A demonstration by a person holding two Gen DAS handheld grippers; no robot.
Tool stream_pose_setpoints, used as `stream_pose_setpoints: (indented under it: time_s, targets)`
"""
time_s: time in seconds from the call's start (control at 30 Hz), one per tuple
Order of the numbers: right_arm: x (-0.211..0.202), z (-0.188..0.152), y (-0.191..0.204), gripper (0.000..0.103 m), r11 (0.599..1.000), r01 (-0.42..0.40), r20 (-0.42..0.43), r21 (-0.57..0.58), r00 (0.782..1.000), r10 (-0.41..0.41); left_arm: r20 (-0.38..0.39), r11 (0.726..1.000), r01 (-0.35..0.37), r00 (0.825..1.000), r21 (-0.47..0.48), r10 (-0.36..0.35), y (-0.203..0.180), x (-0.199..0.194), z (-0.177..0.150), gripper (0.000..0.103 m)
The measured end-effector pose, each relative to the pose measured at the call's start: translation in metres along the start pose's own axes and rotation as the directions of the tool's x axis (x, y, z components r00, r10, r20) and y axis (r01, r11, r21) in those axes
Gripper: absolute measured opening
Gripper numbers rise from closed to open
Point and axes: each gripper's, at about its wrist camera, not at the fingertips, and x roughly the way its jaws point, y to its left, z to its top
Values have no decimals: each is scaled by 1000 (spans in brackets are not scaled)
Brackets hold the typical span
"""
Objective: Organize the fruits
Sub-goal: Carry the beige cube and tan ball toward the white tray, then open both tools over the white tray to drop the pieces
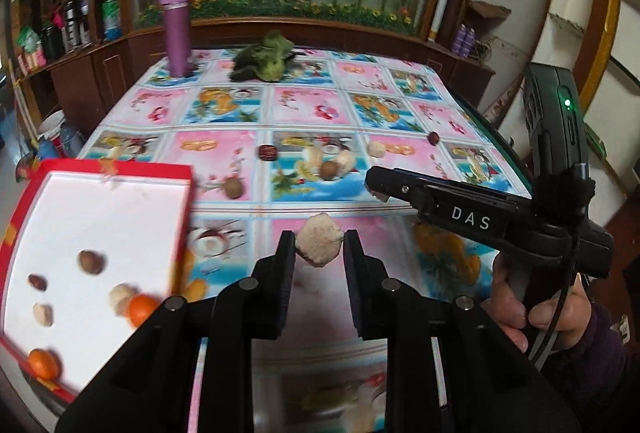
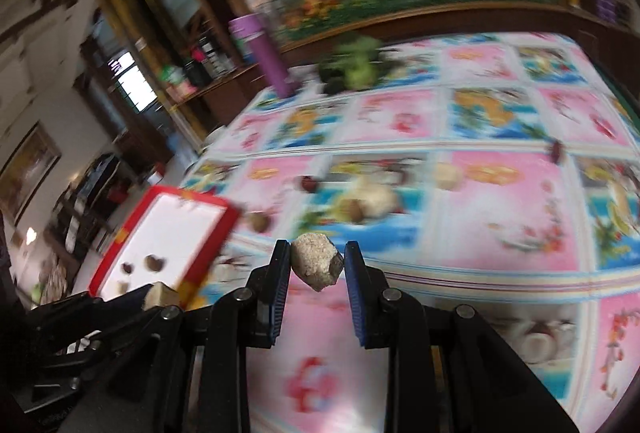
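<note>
Mid-carry, both hands loaded. Left gripper (image 1: pixel 319 249) has its fingers clamped on a pale rough fruit (image 1: pixel 319 245), held above the desk (image 1: pixel 400 105) just right of the red box (image 1: pixel 24 217). Right gripper (image 2: pixel 318 265) pinches a second pale fruit (image 2: pixel 316 265). Next, as I judge it: swing each left over the box, then release among the fruits already inside.

Two grippers, the left (image 1: pixel 319 247) and the right (image 2: pixel 317 265), each clamped one pale lump (image 1: pixel 319 245) (image 2: pixel 316 266). One red tray (image 1: pixel 116 169) held six pieces: two oranges (image 1: pixel 142 309), two pale lumps (image 1: pixel 43 314) and two brown ones (image 1: pixel 91 261). Some seven more pieces (image 1: pixel 268 152) lay on the cloth (image 1: pixel 360 81), with one purple tube (image 1: pixel 176 29) and one green bundle (image 1: pixel 264 57)
</note>
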Motion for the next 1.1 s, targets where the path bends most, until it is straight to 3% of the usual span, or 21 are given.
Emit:
stream_pose_setpoints:
  time_s: [0.23, 0.4, 0.53, 0.63, 0.83, 1.1]
  targets:
    - [37, 10, 74, 26, 991, -111, -77, -71, 991, 106, 53, 980, -135, 988, -145, 144, 87, -47, -18, 26]
    - [69, 4, 135, 26, 974, -181, -151, -140, 976, 159, 54, 934, -274, 954, -227, 293, 158, -72, -24, 26]
    - [89, -3, 173, 26, 958, -216, -196, -188, 964, 178, 45, 903, -338, 931, -264, 362, 198, -74, -22, 26]
    - [103, -12, 198, 26, 945, -248, -242, -214, 951, 195, 24, 891, -361, 924, -275, 381, 218, -69, -21, 26]
    - [122, -33, 226, 26, 927, -273, -314, -258, 931, 186, -65, 888, -344, 938, -305, 340, 251, -45, -27, 26]
    - [154, -54, 231, 26, 931, -253, -387, -263, 911, 139, -152, 880, -352, 935, -320, 319, 269, -20, -43, 26]
